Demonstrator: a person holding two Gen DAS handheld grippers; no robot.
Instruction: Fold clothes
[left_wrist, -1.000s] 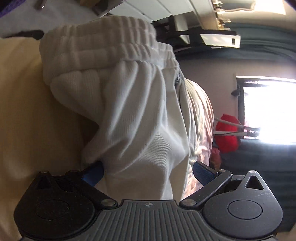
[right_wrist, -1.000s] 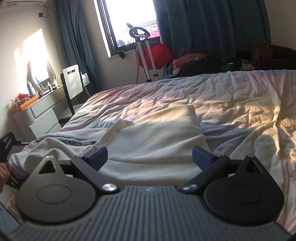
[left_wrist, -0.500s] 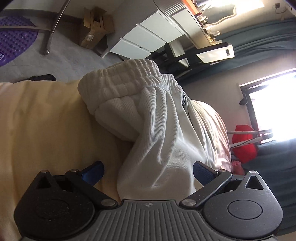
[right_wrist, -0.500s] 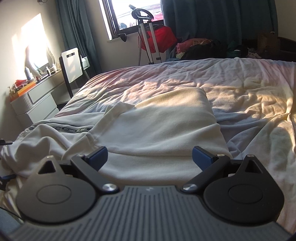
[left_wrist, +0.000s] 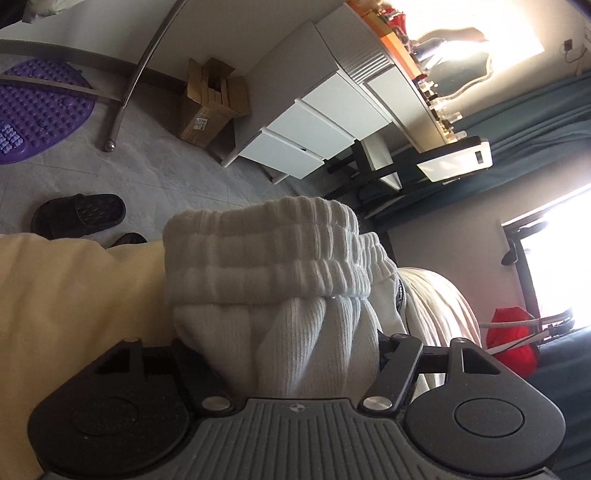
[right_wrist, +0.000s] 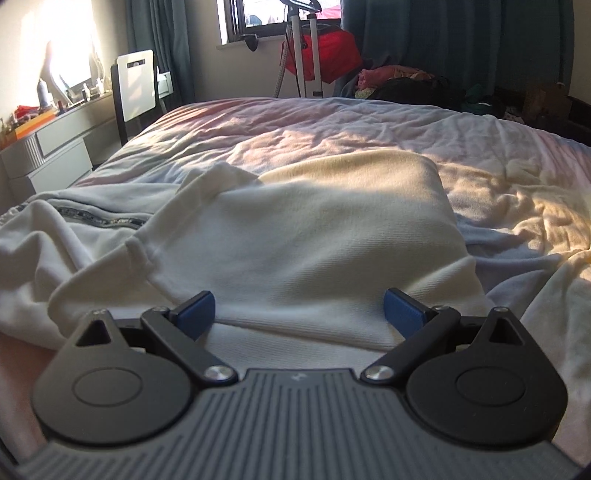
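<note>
left gripper (left_wrist: 291, 354) is clamped on the white ribbed sweatpants (left_wrist: 280, 295), the elastic waistband bunched up just beyond its jaws, over the cream bedding (left_wrist: 74, 295); right gripper (right_wrist: 299, 314) hangs low over the bed (right_wrist: 369, 125) with jaws spread wide and nothing between them, the folded cream garment (right_wrist: 325, 236) lying flat just ahead, touching more white fabric to its left

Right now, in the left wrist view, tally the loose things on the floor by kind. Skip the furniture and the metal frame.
Black slippers: 2 (one partly hidden)
Cardboard box: 1
Purple mat: 1
Total: 4
</note>
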